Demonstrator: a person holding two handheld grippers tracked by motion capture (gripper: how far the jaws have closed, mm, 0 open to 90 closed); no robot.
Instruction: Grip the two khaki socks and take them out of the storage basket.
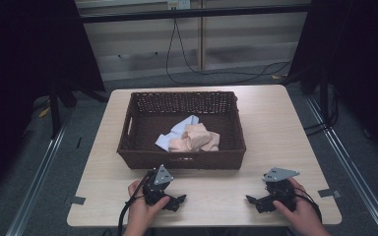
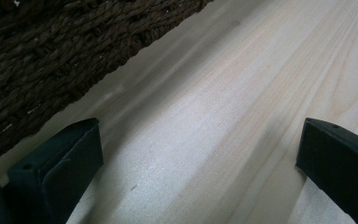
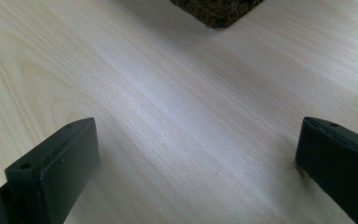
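Note:
A dark brown woven basket (image 1: 128, 147) stands in the middle of the light wooden table (image 1: 275, 128). Inside it lie a crumpled peach cloth (image 1: 195, 138) and a pale blue cloth (image 1: 177, 132). My left gripper (image 1: 177, 200) rests low on the table in front of the basket's left part, held by a hand, and stands open with bare wood between its jaws. The basket's woven wall (image 2: 42, 51) fills the upper left of the left gripper view. At the front right my right gripper (image 1: 252, 200) is open too, over bare table. The basket's corner (image 3: 216, 9) shows at the top of the right gripper view.
Strips of grey tape (image 1: 75, 200) (image 1: 326, 192) mark the table's front corners. Black cables (image 1: 187, 64) run along the floor behind the table, and dark curtains hang at both sides. Bare wood lies between the two grippers.

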